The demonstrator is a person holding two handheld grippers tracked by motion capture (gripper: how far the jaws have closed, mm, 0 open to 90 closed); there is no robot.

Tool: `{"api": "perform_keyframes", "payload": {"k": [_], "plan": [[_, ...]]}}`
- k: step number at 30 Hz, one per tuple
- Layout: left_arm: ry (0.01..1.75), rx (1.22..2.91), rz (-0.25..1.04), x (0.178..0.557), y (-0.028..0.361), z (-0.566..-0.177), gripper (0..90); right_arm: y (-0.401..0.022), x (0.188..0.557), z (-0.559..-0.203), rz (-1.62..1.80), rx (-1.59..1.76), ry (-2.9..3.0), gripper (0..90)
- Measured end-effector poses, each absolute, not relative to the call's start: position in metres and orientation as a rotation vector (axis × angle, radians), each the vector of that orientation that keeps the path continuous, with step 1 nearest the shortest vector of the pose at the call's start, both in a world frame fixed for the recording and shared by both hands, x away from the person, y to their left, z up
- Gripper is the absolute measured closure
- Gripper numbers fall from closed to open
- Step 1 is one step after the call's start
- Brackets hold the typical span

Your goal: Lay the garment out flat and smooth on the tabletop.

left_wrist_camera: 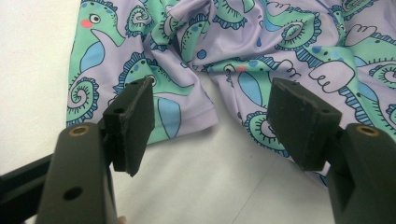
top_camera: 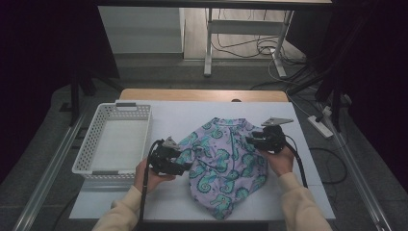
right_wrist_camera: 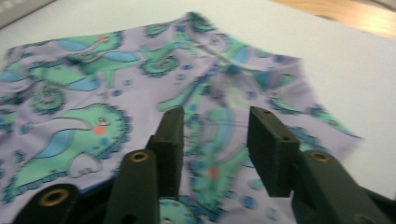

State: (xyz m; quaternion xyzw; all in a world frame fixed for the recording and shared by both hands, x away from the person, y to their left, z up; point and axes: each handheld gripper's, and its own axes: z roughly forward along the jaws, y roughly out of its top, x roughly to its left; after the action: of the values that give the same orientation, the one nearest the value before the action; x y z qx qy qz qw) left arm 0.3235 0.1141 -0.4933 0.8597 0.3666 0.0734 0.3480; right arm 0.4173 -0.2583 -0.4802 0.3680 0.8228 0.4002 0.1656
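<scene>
The left gripper [left_wrist_camera: 212, 123] has its jaws spread wide with nothing between the pads; in the left gripper view they hang just above bare white surface, framing the notch where two hems of the lilac stretch-fabric garment printed with green and blue seahorses [left_wrist_camera: 261, 42] come together. The cloth lies just beyond the pads, and they are not pressing on it. The right gripper [right_wrist_camera: 215, 140] has its jaws parted as well, narrower than the left pair, and no fold is pinched between them; in the right gripper view the printed fabric spreads beneath and past them, somewhat blurred, so whether the tips brush the cloth I cannot tell.

From the high view, the left gripper [top_camera: 168, 156] sits at the garment's left edge and the right gripper [top_camera: 267, 137] at its upper right edge, each held in a hand with a cream sleeve coming in from the bottom. The garment [top_camera: 223, 161] lies crumpled and partly spread near the middle of the white sheet covering the counter [top_camera: 163, 113], narrowing towards the near edge. To the left of it, apart from the cloth, stands a white perforated plastic basket [top_camera: 86, 144] with grey handles. A strip of wooden counter edge [top_camera: 202, 94] shows beyond the white sheet.
</scene>
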Motion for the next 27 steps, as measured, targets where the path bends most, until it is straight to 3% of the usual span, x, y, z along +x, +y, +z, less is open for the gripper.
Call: {"api": "perform_keyframes", "payload": {"k": [19,23,27], "plan": [[0.952,2.234,0.188,0.323,0.113,-0.495,32.7,-0.245,0.443,-0.512,0.966,1.099,2.441,52.2],[0.946,2.241,0.188,0.324,0.112,-0.495,32.7,-0.243,0.442,-0.514,0.960,1.081,2.476,54.6],[0.947,2.239,0.188,0.324,0.112,-0.495,32.7,-0.239,0.441,-0.518,0.928,1.057,2.508,69.8]]}}
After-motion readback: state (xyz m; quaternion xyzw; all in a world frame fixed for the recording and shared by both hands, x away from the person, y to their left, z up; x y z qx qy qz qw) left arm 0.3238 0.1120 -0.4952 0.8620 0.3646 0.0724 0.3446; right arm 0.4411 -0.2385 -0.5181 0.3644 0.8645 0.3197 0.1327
